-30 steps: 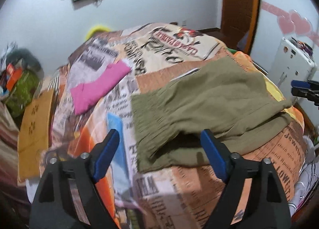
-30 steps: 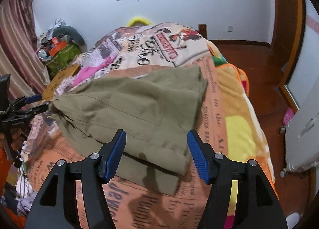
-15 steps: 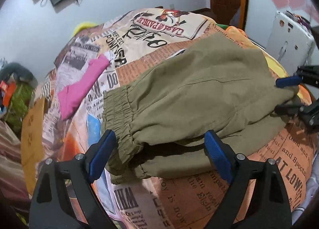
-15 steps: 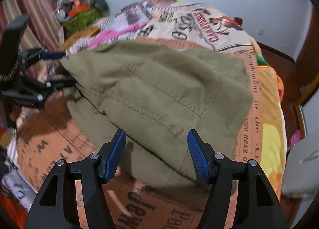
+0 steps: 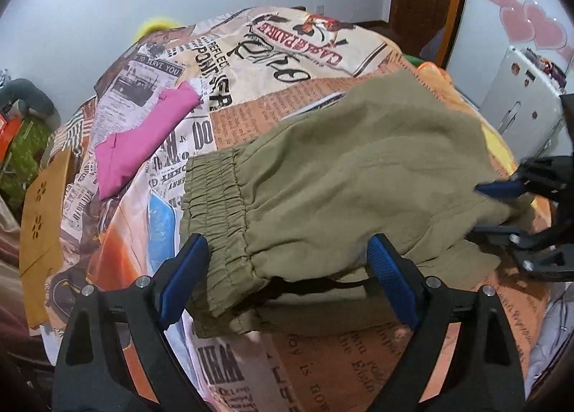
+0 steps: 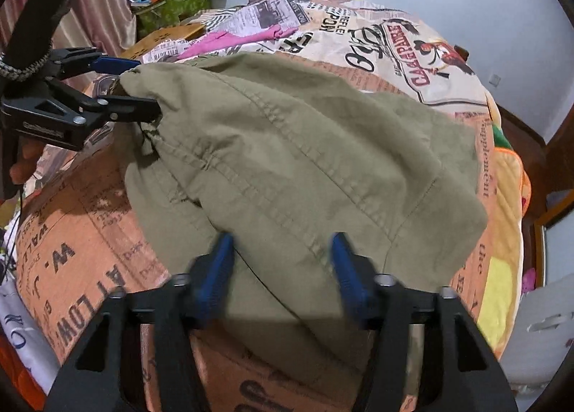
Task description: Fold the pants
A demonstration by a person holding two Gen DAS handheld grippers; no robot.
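- Bed, covered by a newspaper-print blanket in orange and cream, filling most of both views.
- Olive pants spread across the middle of the blanket, already doubled over, elastic waistband bunched at the near-left edge in the left wrist view.
- Pink garment lying flat on the blanket, beyond and to the left of the pants, apart from them.
- Left gripper low over the waistband end, blue pads spread wide to either side of the cloth, not pinching it.
- Right gripper at the opposite end of the pants, pads likewise wide apart astride the fold, slightly blurred.
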